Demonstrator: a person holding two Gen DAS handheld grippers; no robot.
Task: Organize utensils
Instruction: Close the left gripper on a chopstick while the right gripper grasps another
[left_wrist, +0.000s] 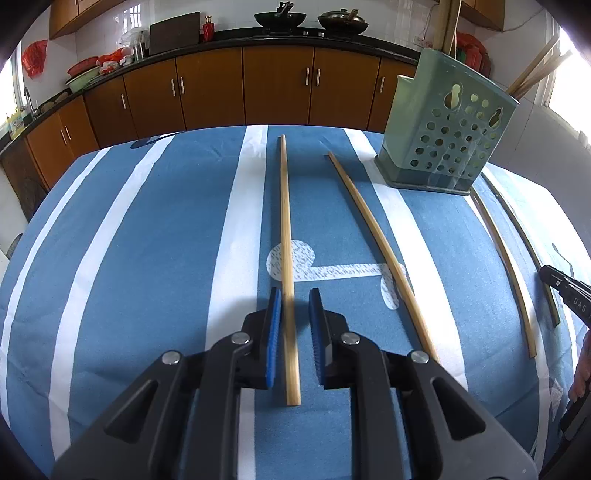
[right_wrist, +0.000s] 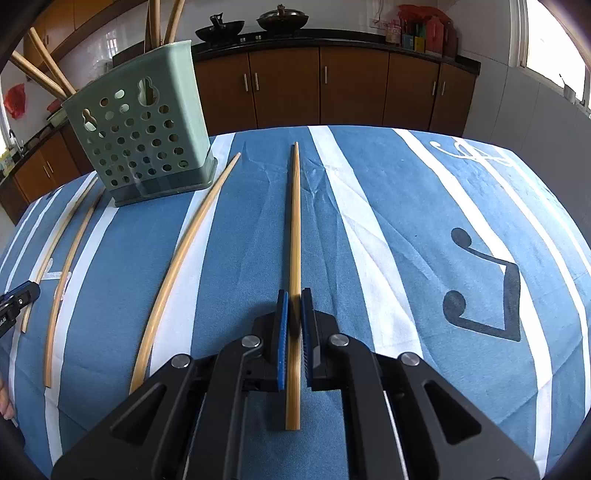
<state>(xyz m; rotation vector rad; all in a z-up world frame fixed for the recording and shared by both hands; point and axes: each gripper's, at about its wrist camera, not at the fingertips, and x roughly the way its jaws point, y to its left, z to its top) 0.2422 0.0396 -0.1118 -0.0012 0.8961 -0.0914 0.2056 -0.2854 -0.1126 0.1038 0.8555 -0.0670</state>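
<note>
Bamboo chopstick (right_wrist: 293, 258) points straight away, gripped lengthwise by right claw (right_wrist: 294, 295) (lifted).

Only legible txt: "DAS" on the right gripper (left_wrist: 565, 295) body; rest cut off.

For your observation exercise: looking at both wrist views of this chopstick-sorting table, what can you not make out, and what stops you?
- Left wrist view: the right gripper is cut off by the frame edge, so its jaws are unseen.
- Right wrist view: the left gripper is likewise cut at the edge.
- Both views: the lower ends of the chopsticks inside the green holder are hidden by its wall.
- Left wrist view: countertop items too small to identify.
</note>
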